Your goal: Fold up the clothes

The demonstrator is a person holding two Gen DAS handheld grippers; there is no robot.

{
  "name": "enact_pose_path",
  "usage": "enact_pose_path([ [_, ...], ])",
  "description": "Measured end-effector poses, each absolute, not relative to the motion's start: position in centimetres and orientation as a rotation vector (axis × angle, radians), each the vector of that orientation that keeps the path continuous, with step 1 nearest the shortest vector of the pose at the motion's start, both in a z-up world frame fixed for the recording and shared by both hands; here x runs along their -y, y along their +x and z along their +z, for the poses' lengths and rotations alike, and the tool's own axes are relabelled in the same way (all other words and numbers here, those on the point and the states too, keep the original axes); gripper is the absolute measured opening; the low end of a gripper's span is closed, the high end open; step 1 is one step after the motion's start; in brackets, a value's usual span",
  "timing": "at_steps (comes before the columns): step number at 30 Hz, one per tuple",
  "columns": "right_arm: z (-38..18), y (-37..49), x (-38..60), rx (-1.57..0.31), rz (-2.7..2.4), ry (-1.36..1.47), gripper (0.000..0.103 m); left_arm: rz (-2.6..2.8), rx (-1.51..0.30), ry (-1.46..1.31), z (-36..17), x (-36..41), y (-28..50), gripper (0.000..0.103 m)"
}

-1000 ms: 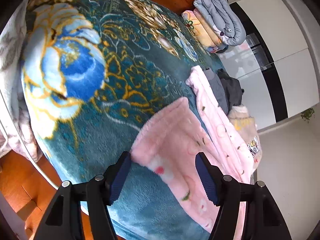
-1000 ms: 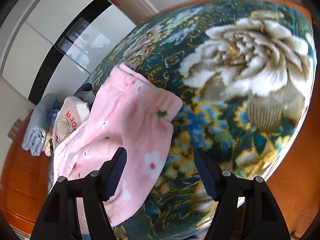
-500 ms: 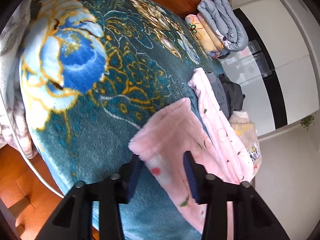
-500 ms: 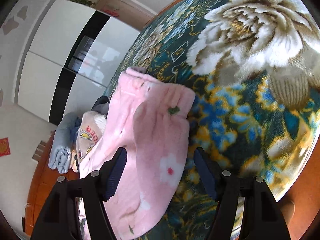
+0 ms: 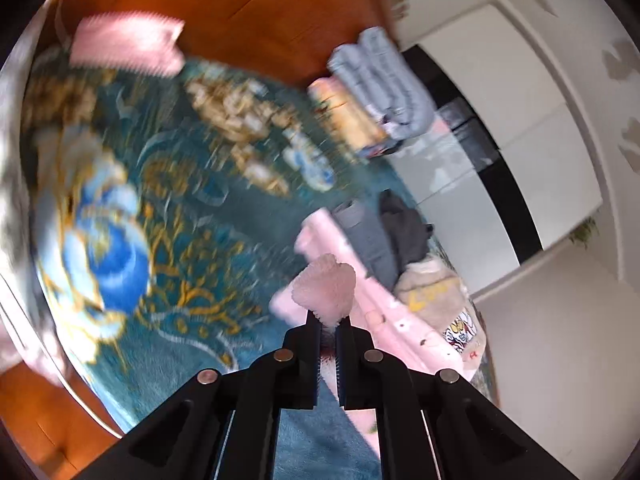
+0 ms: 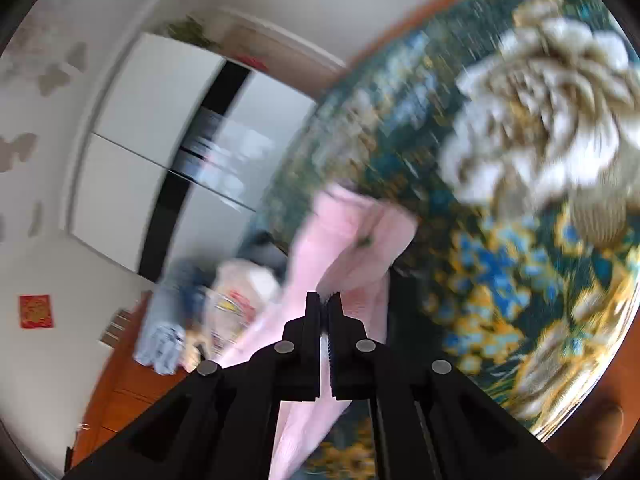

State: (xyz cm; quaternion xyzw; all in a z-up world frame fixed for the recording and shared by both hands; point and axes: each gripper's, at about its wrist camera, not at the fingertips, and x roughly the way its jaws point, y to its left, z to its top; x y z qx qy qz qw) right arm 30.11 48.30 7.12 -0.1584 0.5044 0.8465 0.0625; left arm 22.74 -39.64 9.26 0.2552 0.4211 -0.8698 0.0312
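A pink fleece garment (image 5: 384,312) with small flower prints lies on the teal floral blanket (image 5: 168,208) that covers the bed. My left gripper (image 5: 328,322) is shut on a bunched corner of the pink garment (image 5: 326,288) and holds it above the blanket. In the right wrist view my right gripper (image 6: 325,300) is shut on another edge of the same pink garment (image 6: 348,240), which hangs lifted off the blanket (image 6: 500,272). Both views are motion-blurred.
Unfolded grey and dark clothes (image 5: 384,232) and a cream printed top (image 5: 440,296) lie beyond the pink garment. Folded items, a grey-blue one (image 5: 384,84) and a yellow one (image 5: 348,116), sit by the wooden headboard (image 5: 256,12). A white wardrobe (image 5: 520,120) stands behind.
Both grippers went from open around the pink garment's edge to shut on it. Both have lifted their corners off the blanket, and the views have swung upward.
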Motion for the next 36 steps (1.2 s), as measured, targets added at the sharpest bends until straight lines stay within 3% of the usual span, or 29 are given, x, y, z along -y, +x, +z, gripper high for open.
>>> enact_pose_path([
  [5, 11.2, 31.5, -47.9, -1.433, 2.608, -0.414, 0.003, -2.529, -1.412, 0.856, 9.0, 40.8, 19.9, 0.006],
  [15, 15.5, 20.2, -48.9, -1.372, 2.546, -0.552, 0.003, -2.354, -1.627, 1.022, 9.9, 42.2, 6.6, 0.007],
  [21, 16.4, 9.7, -50.1, -1.366, 2.468, -0.683, 0.003, -2.212, -1.528, 1.209, 6.3, 41.5, -4.3, 0.007],
  [29, 11.1, 0.4, -51.1, -1.348, 2.343, -0.849, 0.003, -2.193, -1.342, 1.365, 1.8, 40.8, -11.0, 0.007],
  [33, 9.0, -1.3, -51.3, -1.319, 2.329, -0.909, 0.006, -2.275, -1.35, 1.34, 1.7, 40.6, -11.1, 0.014],
  [35, 8.6, -1.4, -51.2, -1.299, 2.343, -0.932, 0.008, -2.346, -1.355, 1.303, 2.5, 40.7, -10.2, 0.024],
  [36, 8.6, -1.3, -51.2, -1.288, 2.359, -0.933, 0.01, -2.386, -1.363, 1.268, 3.2, 40.9, -9.3, 0.038],
])
